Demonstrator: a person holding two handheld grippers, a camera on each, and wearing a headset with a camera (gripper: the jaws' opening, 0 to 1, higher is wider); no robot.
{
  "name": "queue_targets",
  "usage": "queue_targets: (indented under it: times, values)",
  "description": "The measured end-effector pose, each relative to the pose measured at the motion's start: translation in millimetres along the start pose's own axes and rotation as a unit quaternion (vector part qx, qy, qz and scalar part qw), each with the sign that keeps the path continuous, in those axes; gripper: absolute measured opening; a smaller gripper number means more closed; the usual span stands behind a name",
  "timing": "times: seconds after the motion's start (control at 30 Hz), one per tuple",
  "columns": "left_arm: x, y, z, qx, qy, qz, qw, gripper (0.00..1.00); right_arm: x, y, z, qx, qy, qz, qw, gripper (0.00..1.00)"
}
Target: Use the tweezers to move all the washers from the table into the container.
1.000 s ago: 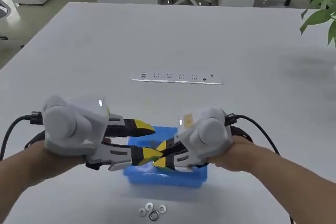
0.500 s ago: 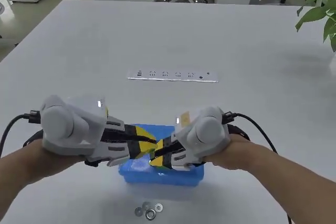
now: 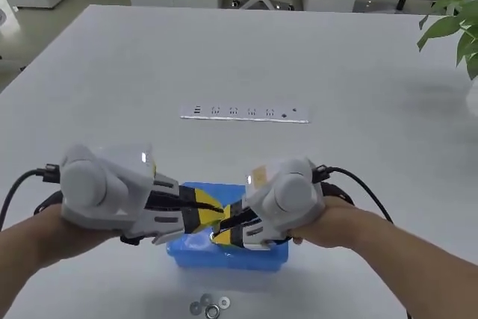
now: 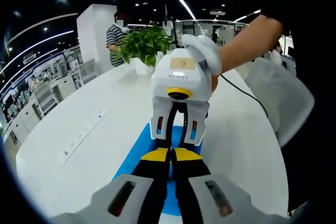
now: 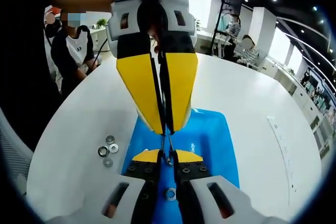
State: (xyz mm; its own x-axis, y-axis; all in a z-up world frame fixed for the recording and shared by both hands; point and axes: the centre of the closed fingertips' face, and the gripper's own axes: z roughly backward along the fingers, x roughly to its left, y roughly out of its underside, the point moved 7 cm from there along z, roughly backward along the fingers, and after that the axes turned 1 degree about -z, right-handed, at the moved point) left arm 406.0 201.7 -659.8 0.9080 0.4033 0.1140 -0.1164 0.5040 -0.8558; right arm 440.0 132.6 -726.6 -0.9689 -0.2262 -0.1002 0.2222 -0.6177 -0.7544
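White table [image 3: 336, 72], office: cluster of small flat silver metal washers [image 3: 210, 307] lying near blue rectangular plastic container [image 3: 246, 257]. Likely light, rigid, slippery (take each by its rim). Thin steel tweezers [image 5: 167, 148] over container, pinched in left gripper [image 5: 164, 128]; right gripper [image 5: 168, 157] jaws nearly together about their tip, grip unclear.

Left tool [image 4: 170, 154] closed, tips meeting right tool [image 4: 175, 137] over blue container [image 4: 132, 156]

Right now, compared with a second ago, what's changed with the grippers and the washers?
The left gripper has drawn its jaws together on the tweezers. It and the right gripper stay tip to tip over the blue container; the washers remain on the table.
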Motion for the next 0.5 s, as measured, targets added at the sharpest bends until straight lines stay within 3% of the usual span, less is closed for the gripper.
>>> queue_targets:
  times: [0.5]
  values:
    - [-1.2, -6.6, 8.0, -0.003, -0.001, 0.002, 1.0, 0.05, 2.4, -5.1, 2.6, 0.005, 0.005, 0.005, 1.0, 0.13]
